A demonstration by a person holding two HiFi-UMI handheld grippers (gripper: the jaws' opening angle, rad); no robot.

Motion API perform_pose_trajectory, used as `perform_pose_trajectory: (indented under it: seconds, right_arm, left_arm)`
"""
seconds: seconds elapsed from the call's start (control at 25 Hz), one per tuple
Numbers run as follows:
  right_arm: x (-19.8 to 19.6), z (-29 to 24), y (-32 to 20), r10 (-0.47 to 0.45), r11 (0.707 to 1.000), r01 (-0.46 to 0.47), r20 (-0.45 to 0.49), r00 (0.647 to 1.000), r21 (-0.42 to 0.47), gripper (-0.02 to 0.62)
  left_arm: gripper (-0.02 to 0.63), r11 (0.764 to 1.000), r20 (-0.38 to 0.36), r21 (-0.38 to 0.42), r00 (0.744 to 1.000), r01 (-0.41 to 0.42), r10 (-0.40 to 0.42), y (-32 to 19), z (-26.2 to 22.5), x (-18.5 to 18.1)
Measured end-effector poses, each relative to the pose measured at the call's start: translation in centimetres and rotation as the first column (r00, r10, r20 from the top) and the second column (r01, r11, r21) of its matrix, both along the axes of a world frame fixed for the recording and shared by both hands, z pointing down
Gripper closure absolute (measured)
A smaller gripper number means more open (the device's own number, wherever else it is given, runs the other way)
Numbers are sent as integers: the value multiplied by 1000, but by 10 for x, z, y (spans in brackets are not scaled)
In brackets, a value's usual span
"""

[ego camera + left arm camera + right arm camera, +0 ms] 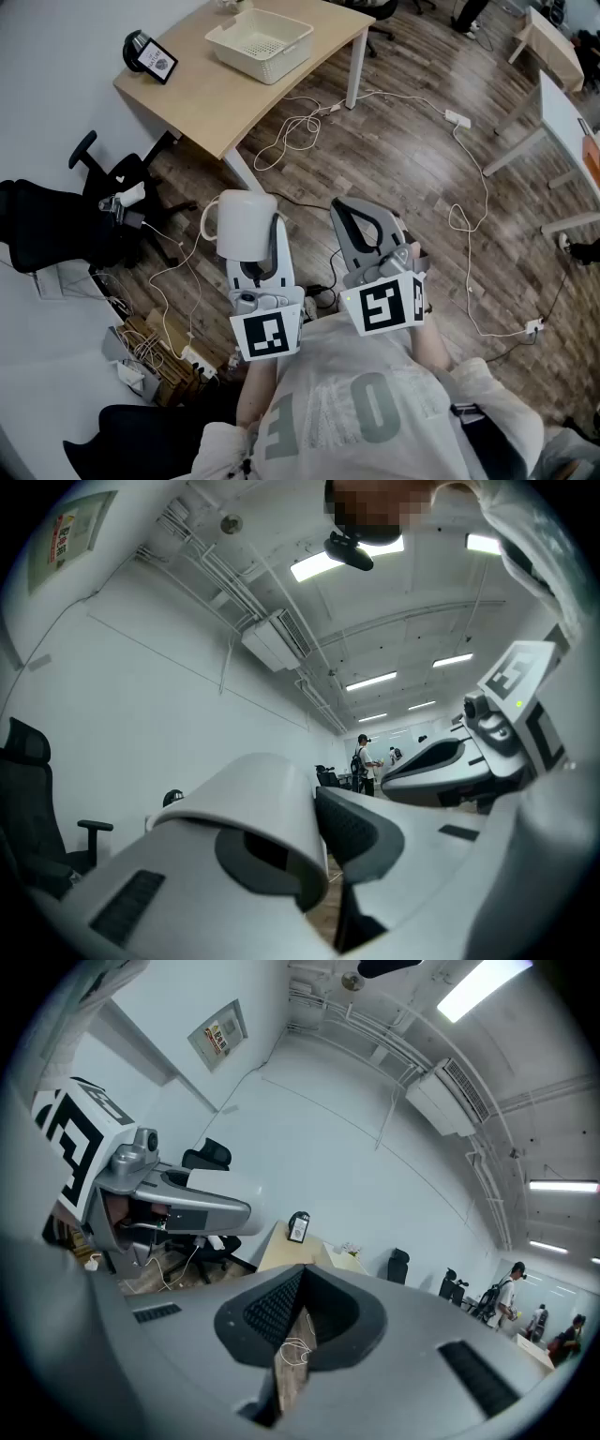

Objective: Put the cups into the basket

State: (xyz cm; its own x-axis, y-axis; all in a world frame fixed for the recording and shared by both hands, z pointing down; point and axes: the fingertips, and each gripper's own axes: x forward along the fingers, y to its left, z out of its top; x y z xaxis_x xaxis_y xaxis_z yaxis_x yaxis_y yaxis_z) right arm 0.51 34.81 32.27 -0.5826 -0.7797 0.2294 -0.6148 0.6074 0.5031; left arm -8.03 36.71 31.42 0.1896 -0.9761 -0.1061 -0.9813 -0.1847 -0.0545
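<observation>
While the left gripper [267,246] clamps the cup [239,220], the basket [261,42] lies ahead, upper centre. The right gripper [366,230] is closed and empty.

cup [242,223]: mouth hidden, turned from head view | left tool [258,234]: one jaw tip hidden by cup | counter [206,92]: far corner cut off at top edge | framed card [156,61], counter's left corner: print too small

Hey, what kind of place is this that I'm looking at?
Most likely an open-plan office or lab: a wooden desk on a wood floor, a black office chair, and ceiling strip lights overhead.
</observation>
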Motion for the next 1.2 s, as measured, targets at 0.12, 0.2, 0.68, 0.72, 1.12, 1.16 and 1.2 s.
perform_pose_trajectory:
  seconds: [0.12, 0.2, 0.68, 0.72, 1.12, 1.16, 1.2]
  right_arm:
    - [6, 2, 2, 1, 1000, -1, -2, 1000, -1, 598]
    - [11, 1, 2, 5, 1000, -5, 1, 1000, -1, 598]
    - [83, 11, -1, 30, 999, -29, 60, 998, -28, 598]
    - [91, 13, -1, 29, 999, -27, 63, 998, -30, 598]
    - [124, 22, -15, 24, 999, -22, 30, 999, -48, 598]
    - [123, 22, -20, 23, 999, -22, 29, 999, -47, 598]
    - [121, 22, -26, 25, 999, -23, 28, 999, -44, 598]
  left_arm:
    - [535, 1000, 1, 3, 1000, -2, 2, 1, 1, 5]
    - [535, 1000, 2, 1, 1000, -3, 3, 2, 0, 10]
    - [535, 1000, 62, -1, 998, 26, -26, -2, 0, 49]
    - [535, 999, 59, -1, 998, 34, -34, -3, 0, 52]
    - [535, 997, 57, 1, 995, 77, -77, -20, 0, 68]
    - [535, 997, 59, 1, 995, 76, -76, -23, 0, 68]
    - [535, 997, 59, 2, 996, 74, -74, -28, 0, 67]
